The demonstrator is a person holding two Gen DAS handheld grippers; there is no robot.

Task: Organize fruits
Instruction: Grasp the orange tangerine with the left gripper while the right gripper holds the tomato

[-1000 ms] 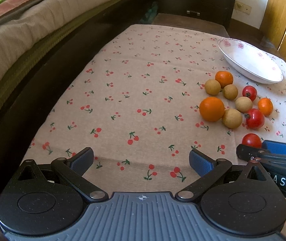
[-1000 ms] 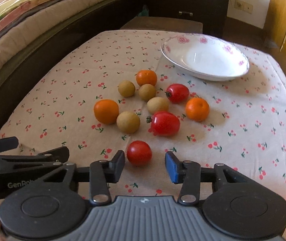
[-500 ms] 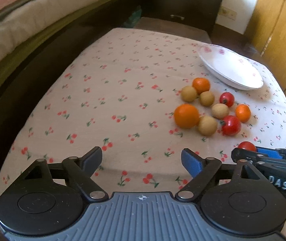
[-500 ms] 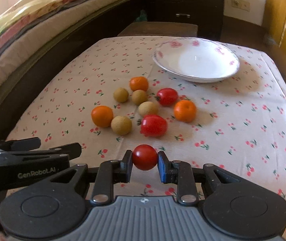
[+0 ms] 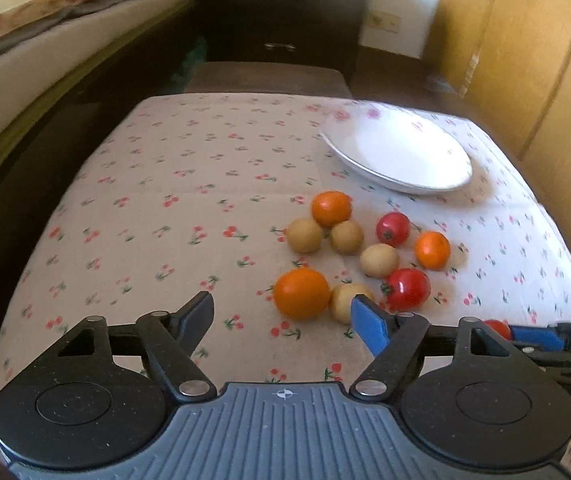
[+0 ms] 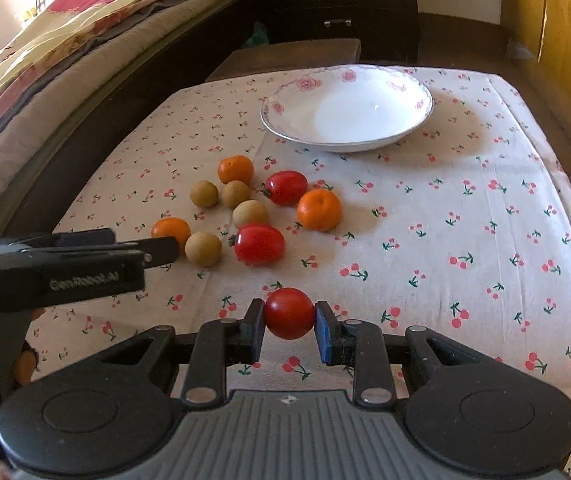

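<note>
1. Left wrist view: my left gripper [image 5: 281,312] has its fingers apart with nothing between them; they have just been closing a little. The nearest orange [image 5: 302,293] lies just ahead, between the two fingertips but slightly toward the blue pad, and it touches a small brown fruit [image 5: 347,300] on its right side. The white bowl [image 5: 399,156] is further ahead and to the right of this orange, well apart from it.
2. In the same view, at the right edge, I see only a small part of the cherry tomato [image 5: 497,327] that my other hand carries.
3. Right wrist view: my right gripper [image 6: 288,316] is clamped on the cherry tomato [image 6: 288,313], one pad on each side, and it looks lifted off the cherry-print tablecloth [image 6: 465,216].
4. The white bowl [image 6: 347,108] lies straight ahead of this tomato and a little to the right, beyond the group of fruits, and it is empty. The tomato is round, so no axis matters.
5. I judge my right hand is the one to go to the bowl now; the left is nearer to the orange.
</note>
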